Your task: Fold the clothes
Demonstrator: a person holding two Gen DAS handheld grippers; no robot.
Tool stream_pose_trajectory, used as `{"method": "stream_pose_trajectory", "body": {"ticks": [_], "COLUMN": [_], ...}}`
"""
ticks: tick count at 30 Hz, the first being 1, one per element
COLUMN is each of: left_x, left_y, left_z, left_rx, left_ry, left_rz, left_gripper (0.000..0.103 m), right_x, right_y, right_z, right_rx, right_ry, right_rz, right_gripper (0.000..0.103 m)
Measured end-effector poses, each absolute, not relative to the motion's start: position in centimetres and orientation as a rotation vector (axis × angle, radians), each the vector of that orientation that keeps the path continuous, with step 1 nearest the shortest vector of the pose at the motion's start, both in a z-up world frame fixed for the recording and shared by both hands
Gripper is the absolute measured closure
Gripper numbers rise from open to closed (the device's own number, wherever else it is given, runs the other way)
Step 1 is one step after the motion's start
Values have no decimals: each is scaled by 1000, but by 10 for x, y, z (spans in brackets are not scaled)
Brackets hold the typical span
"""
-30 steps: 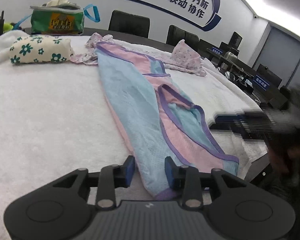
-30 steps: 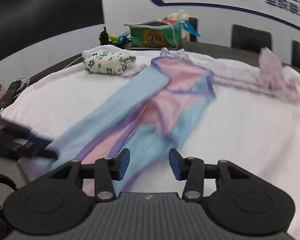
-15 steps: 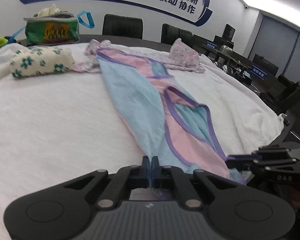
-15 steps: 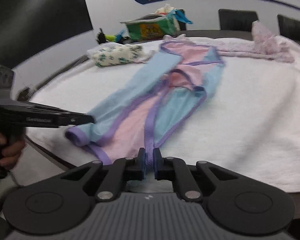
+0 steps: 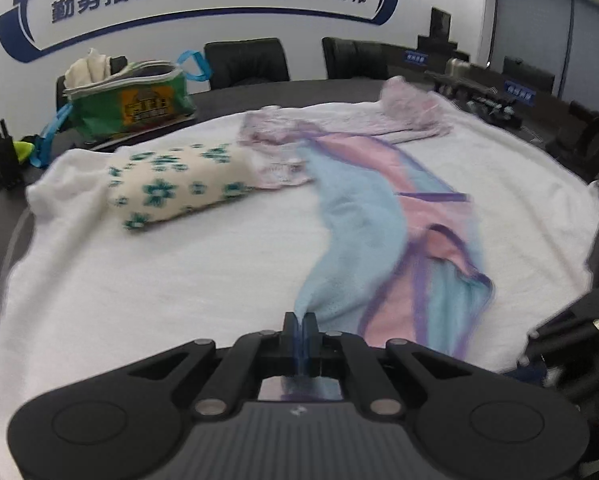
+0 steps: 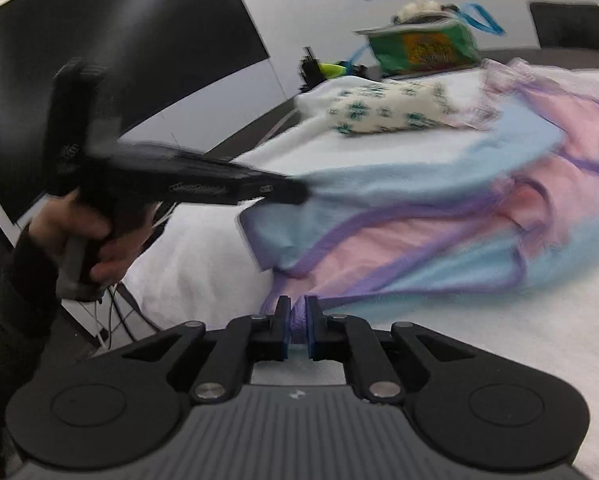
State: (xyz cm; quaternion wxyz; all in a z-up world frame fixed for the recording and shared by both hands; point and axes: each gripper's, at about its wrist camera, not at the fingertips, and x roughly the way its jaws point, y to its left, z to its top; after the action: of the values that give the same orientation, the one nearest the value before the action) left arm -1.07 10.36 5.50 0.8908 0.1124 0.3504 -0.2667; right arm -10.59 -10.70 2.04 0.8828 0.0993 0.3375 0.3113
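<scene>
The left gripper has its fingers pressed together on the blue edge of the garment. The right gripper pinches a purple hem of the same garment between its fingers, with a small gap filled by bunched cloth. In the right wrist view a hand in a dark sleeve holds the left gripper by its handle.

The garment is soft and thin, with blue and pink panels and purple trim. Its near end is lifted off the surface and it runs in a long wavy strip toward the far side. It lies on a fluffy white towel that covers the dark rounded surface.

Farther back, a cream bundle with green flowers sits like a small pillow, just beside a pale lilac cloth that is crumpled at the far end of the garment. Behind them stands a green bag with blue straps and something white poking out.

Black chairs stand at the far edge. The white wall has big blue writing, and a large dark screen hangs at the side.
</scene>
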Motion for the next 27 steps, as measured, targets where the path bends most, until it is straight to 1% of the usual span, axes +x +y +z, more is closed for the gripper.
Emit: {"method": "stream_pose_trajectory", "body": {"ticks": [1,2,3,4,5,7,8,9,10,12,13,17,20,21,22,23,27], "left_x": [-2,6,12,16,16,9,3,-3,-9,-22,-29,-44,-45,-46,-46,-46,-36], "left_y": [111,119,125,131,136,145,144,142,130,97,81,-8,-53,-69,-84,-99,-150], "left_z": [53,49,45,42,41,43,49,56,64,77,84,75,61,56,51,46,30], "left_rx": [240,231,213,193,176,141,116,88,75,66,61,91,169,197,225,253,347], "left_ry": [735,754,773,789,787,754,731,708,680,618,587,594,578,572,566,560,579], "left_rz": [-557,-567,-563,-551,-538,-510,-498,-488,-500,-548,-571,-670,-651,-642,-633,-624,-583], "left_gripper": [101,99,95,85,73,68,68,68,67,60,56,57,58,58,58,58,58], "right_x": [-99,-93,-90,-87,-85,-88,-91,-94,-94,-83,-67,34,96,111,126,135,159], "right_y": [-93,-79,-71,-68,-71,-102,-126,-151,-178,-233,-255,-326,-351,-351,-350,-348,-343], "right_z": [19,17,14,12,13,23,32,42,52,71,75,68,54,49,43,39,31], "right_rx": [192,176,171,172,178,244,274,304,306,280,260,267,288,284,281,283,258], "right_ry": [705,708,722,744,761,751,709,665,621,538,526,639,715,735,753,768,784], "right_rz": [641,632,632,636,648,687,679,669,595,404,327,132,76,82,89,86,81], "right_gripper": [96,95,93,92,90,83,69,60,59,58,58,58,59,62,63,66,67]}}
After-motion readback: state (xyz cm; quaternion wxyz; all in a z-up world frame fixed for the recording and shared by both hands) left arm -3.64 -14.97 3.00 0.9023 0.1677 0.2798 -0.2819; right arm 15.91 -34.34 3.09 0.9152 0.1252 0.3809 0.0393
